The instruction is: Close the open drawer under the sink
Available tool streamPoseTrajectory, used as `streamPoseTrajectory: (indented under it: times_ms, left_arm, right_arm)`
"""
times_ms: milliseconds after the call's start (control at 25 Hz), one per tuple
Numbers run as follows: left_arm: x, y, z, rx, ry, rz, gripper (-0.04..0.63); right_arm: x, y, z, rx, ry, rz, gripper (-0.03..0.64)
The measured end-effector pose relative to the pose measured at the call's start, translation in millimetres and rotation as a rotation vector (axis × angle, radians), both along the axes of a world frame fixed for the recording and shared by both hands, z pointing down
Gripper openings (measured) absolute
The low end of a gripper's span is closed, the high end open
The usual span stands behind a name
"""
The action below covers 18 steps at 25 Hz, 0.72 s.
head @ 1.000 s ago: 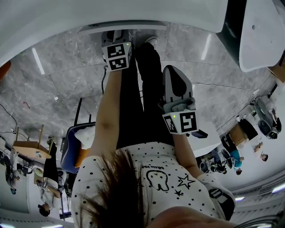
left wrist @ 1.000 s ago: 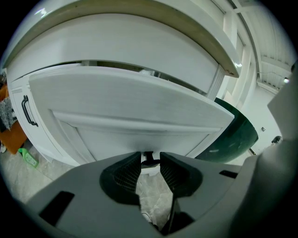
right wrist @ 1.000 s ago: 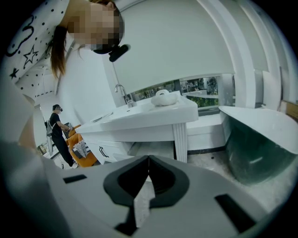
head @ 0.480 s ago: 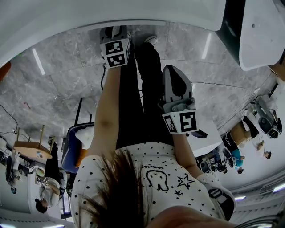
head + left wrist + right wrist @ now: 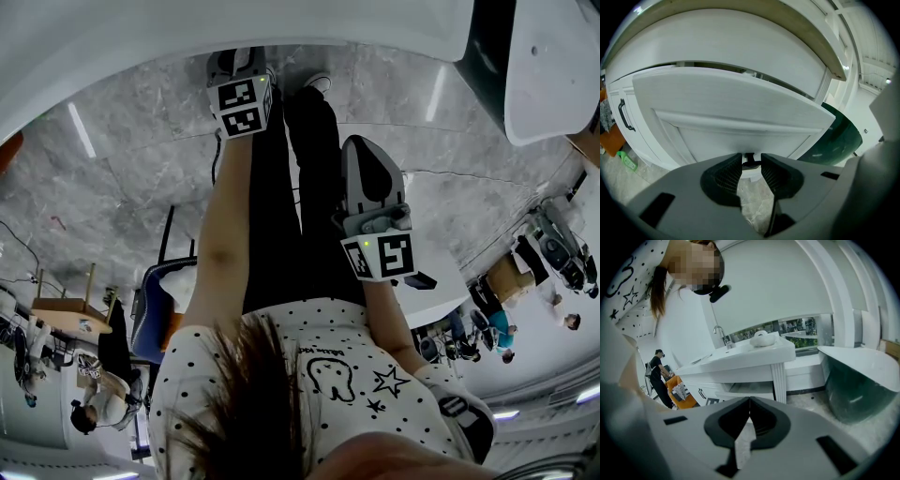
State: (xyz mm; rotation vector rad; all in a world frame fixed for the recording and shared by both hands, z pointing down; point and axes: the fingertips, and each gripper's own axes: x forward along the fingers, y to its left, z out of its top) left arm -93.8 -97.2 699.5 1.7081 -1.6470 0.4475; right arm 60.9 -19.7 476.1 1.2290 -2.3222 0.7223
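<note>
Reaching with the left gripper (image 5: 751, 165) to the drawer (image 5: 731, 126), standing out straight ahead of it, ready to push it home. Set fairly wide, seemingly nipping the small dark handle (image 5: 749, 159) right at the tips. Holding the right gripper (image 5: 749, 401) back and idle, pinched together on nothing

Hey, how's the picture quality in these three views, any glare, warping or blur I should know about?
Head view: strong fisheye bend, with light streaks glaring off the glossy floor. Left gripper view: the drawer front bows into an arc, corners black. Right gripper view: sink counter reasonably sharp, straight lines curved, a mosaic patch top left.
</note>
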Motion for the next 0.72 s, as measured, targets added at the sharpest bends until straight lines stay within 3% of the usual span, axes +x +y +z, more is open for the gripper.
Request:
streamPoseTrajectory:
  times_ms: [720]
  left_arm:
    - [-5,-14,-3,0.018,-0.004,-0.008,0.127]
  right_arm:
    - [0,-3,1,-0.002,0.004,0.011,0.014]
